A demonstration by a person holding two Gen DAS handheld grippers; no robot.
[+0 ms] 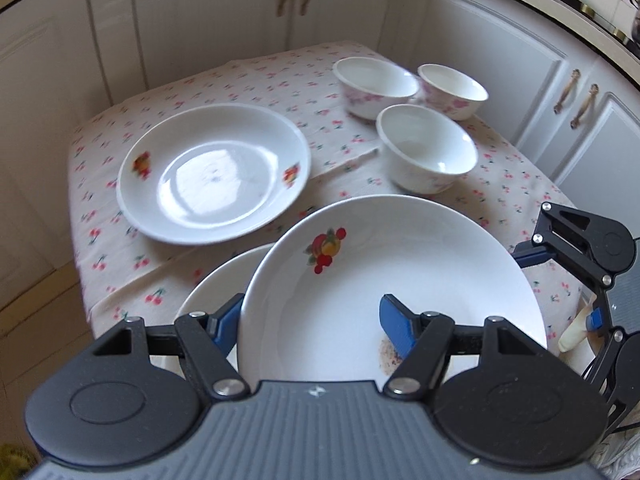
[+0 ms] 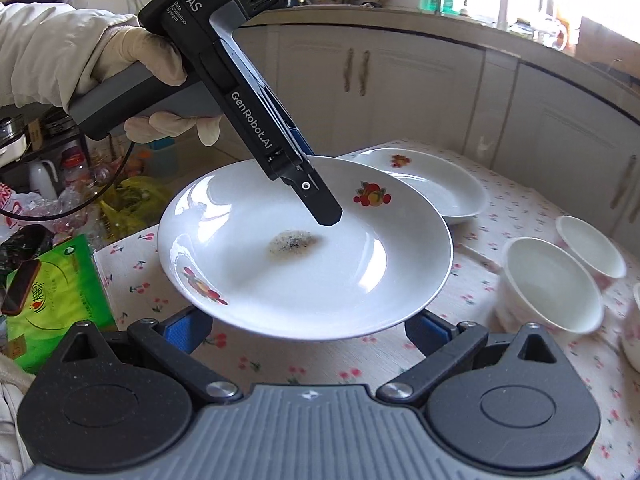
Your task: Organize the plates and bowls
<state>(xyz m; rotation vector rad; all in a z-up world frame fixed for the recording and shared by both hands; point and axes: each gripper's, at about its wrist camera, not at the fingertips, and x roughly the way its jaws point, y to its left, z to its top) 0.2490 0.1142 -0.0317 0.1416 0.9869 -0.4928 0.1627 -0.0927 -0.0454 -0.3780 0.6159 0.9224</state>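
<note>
My left gripper is shut on the near rim of a white fruit-print plate and holds it tilted above the table. One blue finger lies inside the plate beside a brown stain; the other is under the rim. The same plate shows in the right wrist view with the left gripper clamped on it. My right gripper is open and empty, its fingers just below the plate's edge. A second plate lies on the table; a third peeks out beneath the held one. Three white bowls stand at the right.
The table has a cherry-print cloth. White cabinets stand behind and to the right. In the right wrist view a green tissue pack and bags lie at the left, off the table's edge. The far plate and bowls show there too.
</note>
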